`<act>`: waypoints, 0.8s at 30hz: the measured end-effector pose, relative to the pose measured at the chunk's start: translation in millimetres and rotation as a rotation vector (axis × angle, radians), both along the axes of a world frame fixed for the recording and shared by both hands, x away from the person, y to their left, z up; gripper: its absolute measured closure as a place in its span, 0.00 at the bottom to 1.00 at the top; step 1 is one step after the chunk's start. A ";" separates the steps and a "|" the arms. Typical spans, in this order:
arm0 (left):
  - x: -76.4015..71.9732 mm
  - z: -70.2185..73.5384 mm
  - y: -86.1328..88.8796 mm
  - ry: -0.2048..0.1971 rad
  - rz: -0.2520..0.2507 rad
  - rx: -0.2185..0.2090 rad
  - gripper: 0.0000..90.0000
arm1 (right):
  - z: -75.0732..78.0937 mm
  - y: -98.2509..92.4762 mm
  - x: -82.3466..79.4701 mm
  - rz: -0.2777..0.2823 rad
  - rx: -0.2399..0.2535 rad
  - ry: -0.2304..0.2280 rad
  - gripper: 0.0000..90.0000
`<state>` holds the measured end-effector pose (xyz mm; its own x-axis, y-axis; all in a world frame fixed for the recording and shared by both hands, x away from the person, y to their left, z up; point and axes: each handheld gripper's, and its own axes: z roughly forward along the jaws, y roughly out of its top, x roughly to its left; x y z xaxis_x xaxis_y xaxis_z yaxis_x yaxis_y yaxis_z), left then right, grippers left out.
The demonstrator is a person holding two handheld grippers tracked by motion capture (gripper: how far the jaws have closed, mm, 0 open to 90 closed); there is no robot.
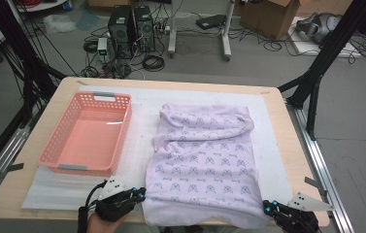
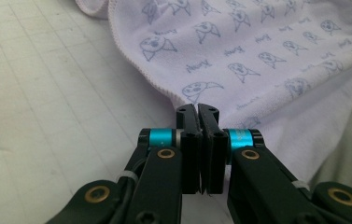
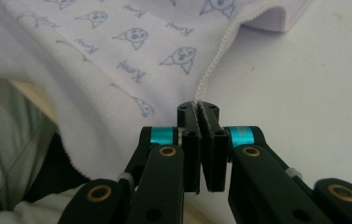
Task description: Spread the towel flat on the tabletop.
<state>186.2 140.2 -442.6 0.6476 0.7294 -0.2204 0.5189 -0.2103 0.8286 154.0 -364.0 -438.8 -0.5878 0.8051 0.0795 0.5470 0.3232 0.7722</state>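
Left gripper: I have the left gripper (image 1: 141, 193) at the near left corner of the towel (image 1: 205, 160), down by the table's front edge; in the left gripper view (image 2: 197, 110) its two black jaws are pressed tight together, with the towel's stitched hem running right into their tips, so I read it as pinching that corner
Right gripper: my right gripper (image 1: 269, 208) sits at the near right corner of the same towel; in the right gripper view (image 3: 198, 108) the jaws are closed flat on each other and the hem's stitched edge disappears between the tips, so it is pinching cloth too
Towel: pale lilac with a repeating blue cat-face print (image 2: 239, 51); it lies on the white mat (image 1: 141, 126) in the middle of the table, long side running away from me; the far end is bunched into soft folds, the near end hangs a little over the front edge between my two grippers
Towel up close: in the right gripper view (image 3: 117, 51) the cloth spreads up and to the left of the jaws, with bare white mat to their right
Basket: a pink plastic basket (image 1: 122, 128) stands on the mat to the left of the towel, just beside it but not touching; I see nothing lying in it
Table: light wooden top (image 1: 277, 121), mat covering most of it
Hand: part of the hand (image 1: 104, 224) holding the left gripper shows at the bottom edge
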 end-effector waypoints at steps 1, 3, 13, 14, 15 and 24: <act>-2.4 0.9 1.0 -0.002 -0.003 -0.001 0.97 | 0.9 0.5 -3.2 0.004 0.003 0.003 0.97; -7.3 4.2 3.7 -0.011 -0.004 -0.016 0.97 | 3.7 -0.2 -10.4 0.020 0.026 0.006 0.97; -15.4 3.7 8.1 -0.076 0.053 -0.030 0.78 | 10.6 -2.5 -27.1 0.031 0.070 0.018 0.76; -12.6 3.0 8.6 -0.080 0.062 -0.037 0.64 | 9.0 -2.3 -24.4 0.013 0.059 0.017 0.76; -10.0 2.4 8.5 -0.081 0.070 -0.044 0.56 | 8.2 -2.9 -21.3 0.002 0.059 0.015 0.75; 33.1 -6.8 -14.9 -0.028 0.066 0.033 0.49 | -0.8 10.5 24.1 -0.096 0.004 -0.011 0.72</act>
